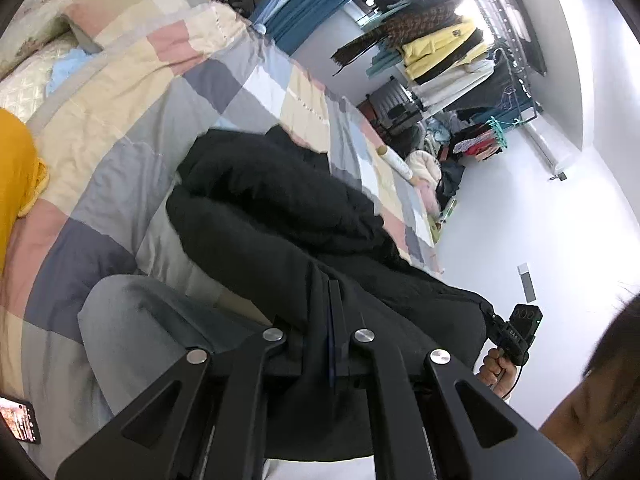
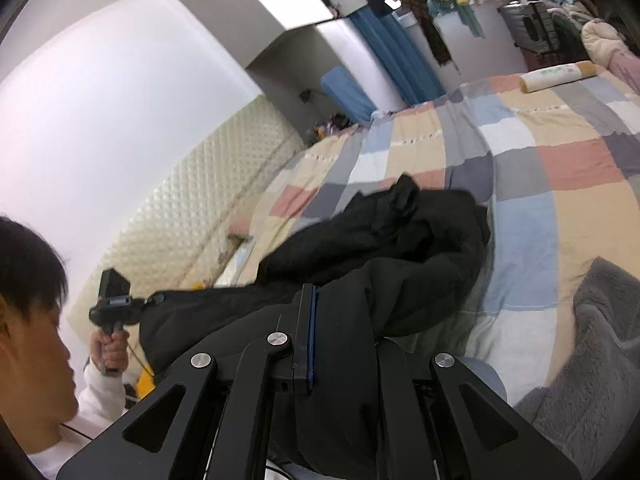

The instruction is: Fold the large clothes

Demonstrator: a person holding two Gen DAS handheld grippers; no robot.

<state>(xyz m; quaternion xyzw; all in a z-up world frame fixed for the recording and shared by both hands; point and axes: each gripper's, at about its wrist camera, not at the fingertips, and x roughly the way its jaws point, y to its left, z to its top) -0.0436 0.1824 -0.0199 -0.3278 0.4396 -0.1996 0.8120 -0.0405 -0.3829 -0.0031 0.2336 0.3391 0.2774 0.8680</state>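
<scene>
The large black padded garment [image 1: 280,216] lay bunched across the patchwork quilt in pastel squares [image 1: 132,92] covering the bed, filling the centre of the left wrist view, with its near edge lifted clear toward the bottom of the frame. The left claw [image 1: 331,320] was clamped narrow on that black fabric at lower centre. In the right wrist view the right claw [image 2: 311,332] was likewise pinched shut on another part of the same edge, the cloth draped over its right finger, and the rest of the garment [image 2: 400,232] trailed back onto the quilt in mid-frame. A grey fleecy blanket [image 2: 592,340] sat at the lower right there, just beside the garment.

The step in hand looked like lifting one edge to spread or fold the coat over. To do it well, both claws would have needed to keep level with each other and the held edge taut between them, carrying it over the bulk without dragging the quilt or catching the blanket.
</scene>
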